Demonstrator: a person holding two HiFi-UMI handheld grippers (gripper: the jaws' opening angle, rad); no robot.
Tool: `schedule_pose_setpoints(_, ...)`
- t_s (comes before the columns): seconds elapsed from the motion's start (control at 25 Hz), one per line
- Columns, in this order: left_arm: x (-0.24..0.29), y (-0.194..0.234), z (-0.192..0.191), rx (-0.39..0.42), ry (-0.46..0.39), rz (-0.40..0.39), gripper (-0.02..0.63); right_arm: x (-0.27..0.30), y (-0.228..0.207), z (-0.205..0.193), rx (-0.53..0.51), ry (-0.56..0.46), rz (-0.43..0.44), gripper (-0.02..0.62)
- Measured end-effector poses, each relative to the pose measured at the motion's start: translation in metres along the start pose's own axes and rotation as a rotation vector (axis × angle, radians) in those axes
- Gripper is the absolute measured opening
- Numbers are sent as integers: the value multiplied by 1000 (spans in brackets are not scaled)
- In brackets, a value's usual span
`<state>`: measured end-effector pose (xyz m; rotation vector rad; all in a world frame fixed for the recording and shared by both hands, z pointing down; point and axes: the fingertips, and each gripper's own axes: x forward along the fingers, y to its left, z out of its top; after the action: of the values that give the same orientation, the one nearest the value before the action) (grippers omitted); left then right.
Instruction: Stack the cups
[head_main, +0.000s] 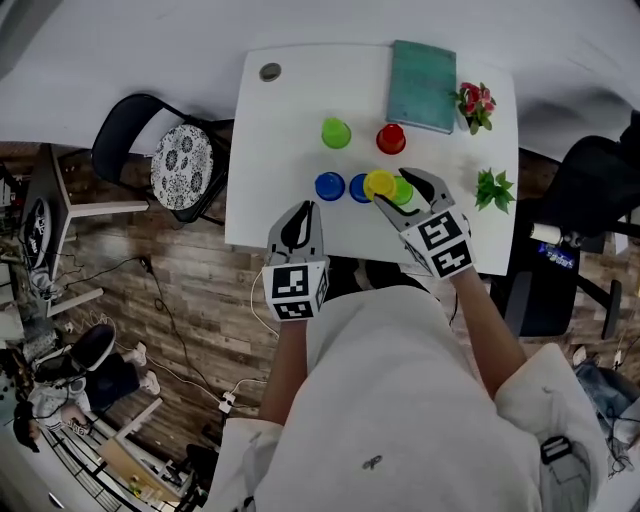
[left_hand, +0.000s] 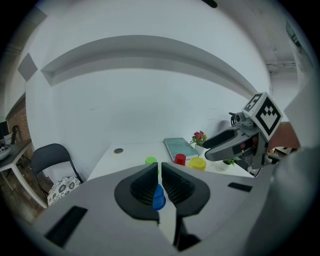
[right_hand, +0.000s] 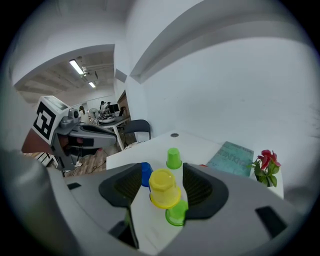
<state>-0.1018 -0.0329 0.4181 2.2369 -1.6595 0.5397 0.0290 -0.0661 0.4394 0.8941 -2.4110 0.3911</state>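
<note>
On the white table stand upturned cups: a green cup, a red cup and two blue cups. A yellow cup leans tilted on a second green cup. My right gripper stands open around that pair, with its pads clear of the yellow cup. Near the table's front edge my left gripper is shut on nothing. A blue cup shows just beyond its tips.
A teal book lies at the back of the table. A pot of red flowers and a small green plant stand along the right edge. A black chair is left of the table and a dark chair right of it.
</note>
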Motion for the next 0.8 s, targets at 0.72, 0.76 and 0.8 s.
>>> schedule_pose_setpoints(0.72, 92, 12, 28, 142, 32, -298, 71, -37, -25, 5, 194, -30, -310, 256)
schedule_pose_setpoints(0.76, 97, 12, 28, 150, 37, -312, 79, -38, -25, 5, 203, -30, -327, 256)
schedule_pose_setpoints(0.8, 102, 14, 28, 156, 41, -324, 91, -40, -25, 5, 211, -29, -342, 256)
